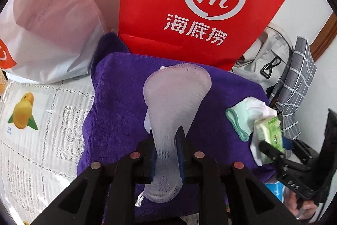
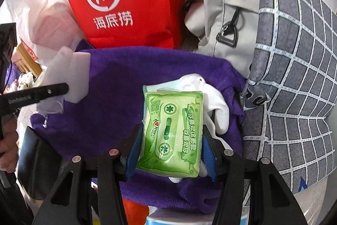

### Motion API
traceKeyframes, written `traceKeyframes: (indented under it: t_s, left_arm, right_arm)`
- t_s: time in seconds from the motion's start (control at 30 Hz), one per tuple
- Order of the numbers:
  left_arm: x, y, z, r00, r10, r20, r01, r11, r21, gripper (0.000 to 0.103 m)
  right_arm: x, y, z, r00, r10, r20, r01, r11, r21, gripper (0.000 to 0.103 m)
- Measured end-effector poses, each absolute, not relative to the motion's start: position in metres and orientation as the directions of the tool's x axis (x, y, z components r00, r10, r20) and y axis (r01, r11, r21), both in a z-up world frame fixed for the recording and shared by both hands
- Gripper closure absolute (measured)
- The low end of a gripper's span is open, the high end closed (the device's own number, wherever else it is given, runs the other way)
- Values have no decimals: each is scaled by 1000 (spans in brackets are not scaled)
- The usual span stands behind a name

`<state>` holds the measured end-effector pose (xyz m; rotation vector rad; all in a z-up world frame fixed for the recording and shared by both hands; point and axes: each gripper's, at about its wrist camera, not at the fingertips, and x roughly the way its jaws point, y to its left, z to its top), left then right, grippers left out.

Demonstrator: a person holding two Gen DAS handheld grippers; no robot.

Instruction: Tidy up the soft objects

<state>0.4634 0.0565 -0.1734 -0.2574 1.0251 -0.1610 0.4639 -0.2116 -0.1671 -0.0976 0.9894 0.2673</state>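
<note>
Hiding tissue pack's (image 2: 170, 132) sides, right tool (image 2: 170, 136) clamps it; left tool (image 1: 167, 153) pinches translucent pad (image 1: 174, 102), both angled down over purple towel (image 1: 118, 111).

Both grippers' fingers (image 1: 180, 153) clamped, angled downward

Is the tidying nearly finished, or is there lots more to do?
Somewhere in the middle. Done: a white sock already lies on the purple towel. In hand: the left gripper pinches a white foam piece, and the right gripper holds a green tissue pack. Left: both still need setting down.
</note>
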Motion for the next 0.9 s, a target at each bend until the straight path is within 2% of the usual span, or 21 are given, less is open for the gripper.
traceKeyframes:
  t_s: [0.37,0.47,0.57,0.63,0.7,0.77,0.8,0.9]
  left_arm:
    - [465,61,-174,534,-300,-790,9,937,-350,85]
    - [466,56,-177,512,-278,-813,6,947,-320,73]
    - [467,53,-179,491,-273,-827,5,951,-310,71]
    - [468,51,-179,468,-262,-844,3,956,-295,59]
    - [468,51,-178,463,-260,-848,4,957,-291,47]
    - [466,53,-173,478,-259,-840,3,956,-293,42]
    - [465,53,-171,479,-256,-839,1,957,-291,36]
    - [462,54,-165,488,-257,-834,9,957,-289,32]
  right_arm:
    - [469,-227,-169,513,189,-837,-224,971,82,51]
    - [468,-227,-170,507,183,-842,-227,971,74,50]
    - [468,-222,-172,502,178,-846,-238,969,63,50]
    - [468,-217,-172,499,180,-848,-249,967,58,48]
    - [468,-215,-171,502,187,-845,-260,964,59,40]
    - [467,-213,-169,512,195,-837,-265,962,62,31]
    - [465,-212,-167,517,196,-833,-266,962,61,27]
    - [462,-212,-160,538,199,-819,-269,962,58,24]
